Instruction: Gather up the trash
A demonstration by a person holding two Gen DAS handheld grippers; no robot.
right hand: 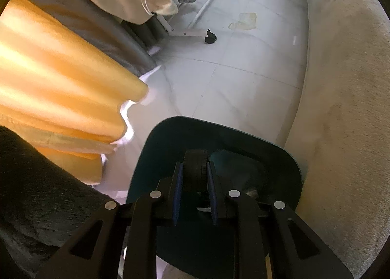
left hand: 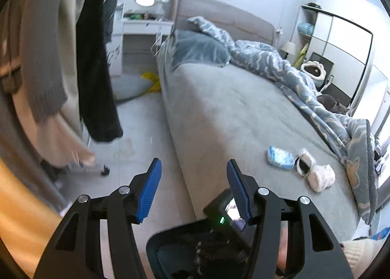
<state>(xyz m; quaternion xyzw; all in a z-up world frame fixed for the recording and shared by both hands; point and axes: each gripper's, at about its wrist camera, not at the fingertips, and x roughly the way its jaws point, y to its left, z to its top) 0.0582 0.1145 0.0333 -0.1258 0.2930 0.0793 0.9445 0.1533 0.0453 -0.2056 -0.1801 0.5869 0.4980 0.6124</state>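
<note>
My left gripper (left hand: 193, 169) is open and empty, held above the floor at the bed's near corner. On the grey bed (left hand: 234, 108) lie a blue-white crumpled wrapper (left hand: 280, 157), a small cream pouch (left hand: 304, 163) and a white crumpled wad (left hand: 320, 177), to the right of the left gripper. My right gripper (right hand: 195, 171) is shut on a black wheel-like piece (right hand: 195, 169) and hangs over the opening of a dark teal bin (right hand: 170, 137). The bin (left hand: 170, 249) and the right gripper's camera unit (left hand: 226, 213) show low in the left wrist view.
Hanging clothes (left hand: 61, 59) and an orange curtain (right hand: 61, 72) crowd the left. A clothes rack's wheeled foot (right hand: 209, 37) stands on the tiled floor, with a thin scrap (right hand: 245, 20) beyond it. A rumpled blue blanket (left hand: 292, 74) covers the bed's far side. A white dresser (left hand: 141, 25) stands at the back.
</note>
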